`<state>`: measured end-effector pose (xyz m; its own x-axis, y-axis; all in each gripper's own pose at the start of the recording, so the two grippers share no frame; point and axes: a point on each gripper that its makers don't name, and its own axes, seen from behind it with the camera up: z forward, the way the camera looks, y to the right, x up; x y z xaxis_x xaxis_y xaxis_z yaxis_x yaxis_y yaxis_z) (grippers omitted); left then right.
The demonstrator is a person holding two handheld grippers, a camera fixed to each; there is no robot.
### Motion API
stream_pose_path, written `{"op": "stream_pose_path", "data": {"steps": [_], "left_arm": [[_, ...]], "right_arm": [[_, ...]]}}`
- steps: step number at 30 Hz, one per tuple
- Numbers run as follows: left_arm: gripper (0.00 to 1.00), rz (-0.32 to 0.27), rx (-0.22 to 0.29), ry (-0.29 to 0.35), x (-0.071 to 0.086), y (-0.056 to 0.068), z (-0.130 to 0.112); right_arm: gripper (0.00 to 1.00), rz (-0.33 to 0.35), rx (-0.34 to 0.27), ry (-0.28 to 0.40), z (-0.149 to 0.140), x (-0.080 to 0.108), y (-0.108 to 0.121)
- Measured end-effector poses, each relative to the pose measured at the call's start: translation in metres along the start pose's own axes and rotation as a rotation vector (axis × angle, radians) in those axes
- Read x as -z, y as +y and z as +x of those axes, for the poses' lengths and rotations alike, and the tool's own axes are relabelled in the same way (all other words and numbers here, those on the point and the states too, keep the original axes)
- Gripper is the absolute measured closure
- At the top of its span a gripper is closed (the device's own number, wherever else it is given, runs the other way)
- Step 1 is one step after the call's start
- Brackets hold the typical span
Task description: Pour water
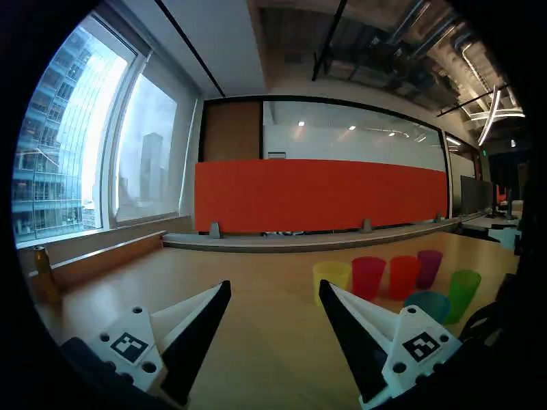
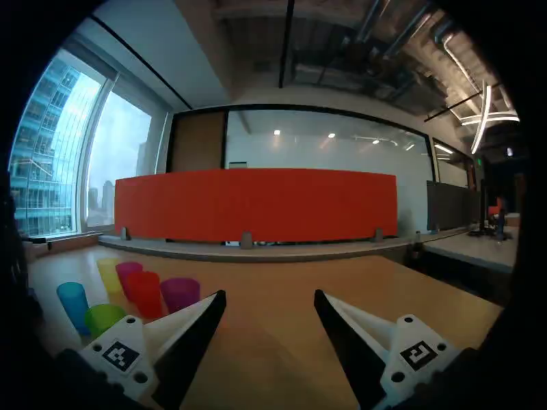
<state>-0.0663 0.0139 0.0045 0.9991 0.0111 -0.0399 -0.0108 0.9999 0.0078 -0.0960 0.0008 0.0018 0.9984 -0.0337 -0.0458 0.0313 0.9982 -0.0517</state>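
Several coloured plastic cups stand together on the wooden table. In the left gripper view they sit right of centre: a yellow cup (image 1: 331, 278), two red cups (image 1: 368, 276), a purple cup (image 1: 429, 268), a green cup (image 1: 463, 293) and a blue cup (image 1: 427, 305). My left gripper (image 1: 273, 297) is open above the table, just left of them. The right gripper view has the same cluster at lower left: blue cup (image 2: 72, 305), green cup (image 2: 104, 318), yellow cup (image 2: 109, 273), red cup (image 2: 146, 294), purple cup (image 2: 180, 293). My right gripper (image 2: 269, 301) is open with nothing between its fingers.
An orange divider panel (image 1: 321, 195) runs along the table's far edge. An amber bottle (image 1: 45, 273) stands at the left by the window ledge. Bare tabletop (image 2: 287, 273) stretches ahead of the right gripper. A darker desk (image 2: 478, 249) lies to the right.
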Motion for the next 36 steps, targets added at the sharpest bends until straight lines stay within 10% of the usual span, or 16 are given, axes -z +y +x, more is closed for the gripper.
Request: {"op": "stream_pose_path", "data": {"steps": [36], "left_arm": [[0.04,-0.001,0.001,0.0,-0.0009,0.0011,-0.0006]], "right_arm": [[0.0,0.0,0.0,0.0,-0.0006,-0.0005,0.0005]]}}
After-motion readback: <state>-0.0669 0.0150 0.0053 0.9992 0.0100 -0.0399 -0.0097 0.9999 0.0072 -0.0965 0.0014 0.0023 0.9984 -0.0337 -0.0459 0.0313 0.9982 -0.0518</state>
